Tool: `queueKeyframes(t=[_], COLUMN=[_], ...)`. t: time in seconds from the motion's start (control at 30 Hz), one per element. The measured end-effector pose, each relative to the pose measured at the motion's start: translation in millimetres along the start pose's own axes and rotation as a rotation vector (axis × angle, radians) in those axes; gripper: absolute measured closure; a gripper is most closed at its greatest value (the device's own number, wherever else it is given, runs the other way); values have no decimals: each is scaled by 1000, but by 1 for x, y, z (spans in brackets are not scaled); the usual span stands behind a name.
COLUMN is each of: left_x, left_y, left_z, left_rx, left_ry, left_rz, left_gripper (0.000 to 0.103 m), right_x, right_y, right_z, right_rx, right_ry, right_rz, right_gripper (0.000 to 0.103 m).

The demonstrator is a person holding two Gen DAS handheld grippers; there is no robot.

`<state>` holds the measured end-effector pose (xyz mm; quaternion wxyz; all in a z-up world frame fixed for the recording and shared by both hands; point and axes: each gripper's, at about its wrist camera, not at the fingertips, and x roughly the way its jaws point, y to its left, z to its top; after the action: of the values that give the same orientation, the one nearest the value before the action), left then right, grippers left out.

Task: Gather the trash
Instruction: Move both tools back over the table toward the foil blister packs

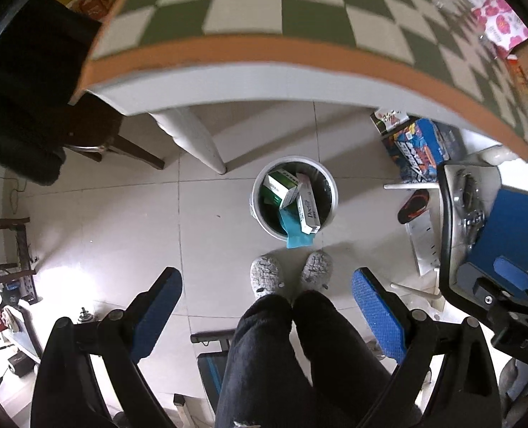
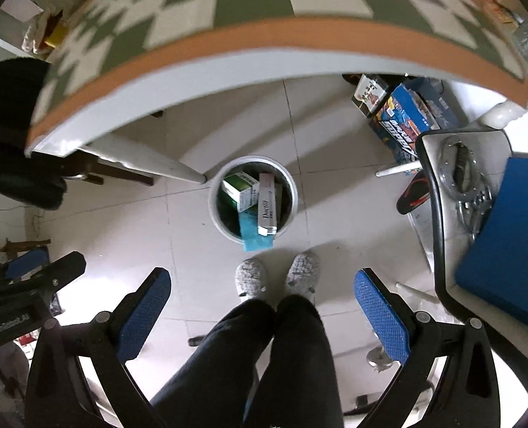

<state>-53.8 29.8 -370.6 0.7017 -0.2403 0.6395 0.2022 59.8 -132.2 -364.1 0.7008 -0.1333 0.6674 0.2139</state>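
A white round trash bin (image 1: 329, 182) stands on the tiled floor below the table edge; it also shows in the right wrist view (image 2: 292, 187). Inside lie a green-and-white box (image 1: 281, 185), a long white "Doctor" box (image 1: 308, 207) and a teal sheet (image 1: 296, 232) hanging over the rim. They also show in the right wrist view: green box (image 2: 242, 189), white box (image 2: 267, 207), teal sheet (image 2: 255, 233). My left gripper (image 1: 267, 306) is open and empty, high above the floor. My right gripper (image 2: 262, 310) is open and empty beside it.
The green-and-white checkered table (image 1: 264, 14) with an orange edge (image 2: 228, 46) fills the top. A white table leg (image 1: 199, 142) stands left of the bin. The person's legs and grey slippers (image 1: 265, 274) are below. A chair with a blue cushion (image 2: 506, 235) is right; boxes (image 1: 420, 149) lie under the table.
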Motion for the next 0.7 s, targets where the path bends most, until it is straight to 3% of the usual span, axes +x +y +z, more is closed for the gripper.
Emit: queueKeyframes(t=[0.17, 0.33, 0.57, 0.7], left_x=[-45, -83, -96, -79], left_y=[4, -11, -73, -117], left_z=[19, 65, 161, 220], left_rx=[-21, -7, 83, 123], left_ry=[-82, -204, -317, -310], left_rz=[-12, 7, 72, 113], left_gripper=[5, 5, 0, 0], right_x=[-59, -103, -134, -128], right_y=[10, -6, -78, -135], right_z=[7, 45, 136, 211], right_rx=[61, 165, 290, 252], right_ry=[-48, -129, -190, -173], right_rz=[59, 89, 59, -16], right_gripper=[0, 0, 0, 0])
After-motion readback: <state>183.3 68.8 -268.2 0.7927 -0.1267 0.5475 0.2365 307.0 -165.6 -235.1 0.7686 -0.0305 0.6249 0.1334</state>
